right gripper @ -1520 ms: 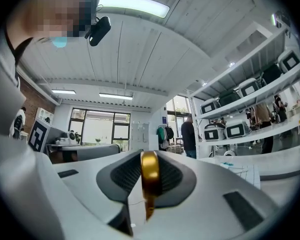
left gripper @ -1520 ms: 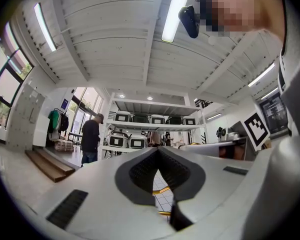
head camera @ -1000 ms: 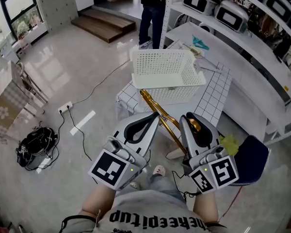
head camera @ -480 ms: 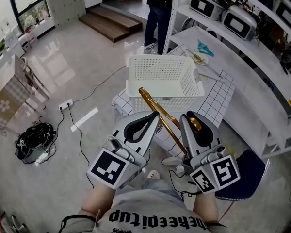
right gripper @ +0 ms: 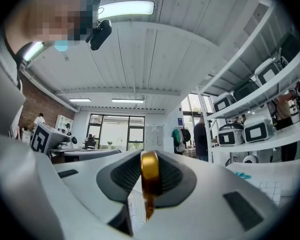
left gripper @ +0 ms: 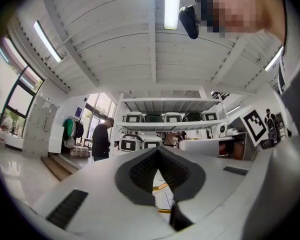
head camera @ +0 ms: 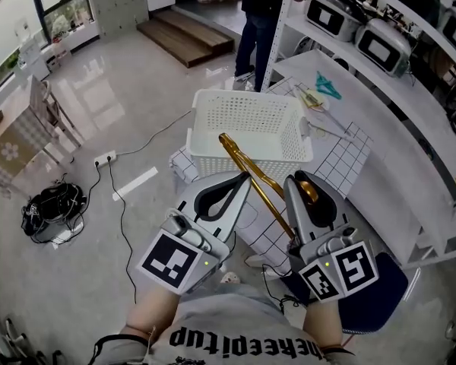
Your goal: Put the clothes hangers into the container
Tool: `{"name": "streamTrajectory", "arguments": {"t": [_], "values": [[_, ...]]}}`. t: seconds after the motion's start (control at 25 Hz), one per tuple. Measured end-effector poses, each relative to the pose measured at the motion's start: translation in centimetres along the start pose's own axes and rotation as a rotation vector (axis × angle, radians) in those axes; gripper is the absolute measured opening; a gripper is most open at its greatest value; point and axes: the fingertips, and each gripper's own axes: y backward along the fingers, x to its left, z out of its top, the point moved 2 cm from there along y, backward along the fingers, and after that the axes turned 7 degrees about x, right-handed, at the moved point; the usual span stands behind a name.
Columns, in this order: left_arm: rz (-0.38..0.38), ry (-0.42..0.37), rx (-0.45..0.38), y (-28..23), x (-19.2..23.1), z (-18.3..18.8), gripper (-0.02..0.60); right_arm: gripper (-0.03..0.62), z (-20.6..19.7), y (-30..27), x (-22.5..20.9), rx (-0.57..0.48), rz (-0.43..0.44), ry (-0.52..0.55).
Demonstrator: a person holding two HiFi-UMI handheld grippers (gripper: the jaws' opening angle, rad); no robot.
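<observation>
Looking down in the head view, a white perforated basket [head camera: 277, 149] stands on a tiled worktop [head camera: 342, 158] at the frame's centre, with its holed floor in plain sight. A gold clothes hanger [head camera: 260, 188] runs slantwise from the basket's near rim, where its far end overlaps the front wall, down towards the lower middle. Whether that end is over the rim I cannot tell. The right gripper [head camera: 300, 181], at lower right, has the hanger's rounded gold end between its fingers. The left gripper [head camera: 243, 179], at lower left, points at the basket from just beside the hanger. A person [head camera: 260, 14] stands on the floor at the top edge.

In the left gripper view, the left gripper [left gripper: 158, 151] has its fingers pressed together at the tips, gripping nothing. A sliver of the hanger [left gripper: 161, 187] shows through the gap beneath them.

In the right gripper view, the right gripper [right gripper: 150, 156] is pinching the hanger [right gripper: 150, 176]. The gold band stands upright between the dark pads at the centre of the frame.
</observation>
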Motion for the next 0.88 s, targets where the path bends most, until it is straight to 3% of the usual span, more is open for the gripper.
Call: {"name": "streamTrajectory", "arguments": {"t": [0.28,0.4,0.56,0.88], "values": [[0.037,-0.003,0.012,-1.2,-1.0,-0.5,0.020,0.086,0.2,0.4,-1.7,-0.020,0.038,0.008],[0.042,-0.023,-0.043,-1.5,-1.0,0.1,0.020,0.086,0.2,0.3,-2.1,-0.024,0.050,0.004],[0.050,0.002,0.028,-2.0,-0.4,-1.1,0.020,0.086,0.3,-0.4,-2.7,-0.023,0.051,0.013],[0.033,0.004,0.023,-2.8,2.5,-1.0,0.020,0.086,1.1,-3.2,-3.5,-0.022,0.028,0.034]]}}
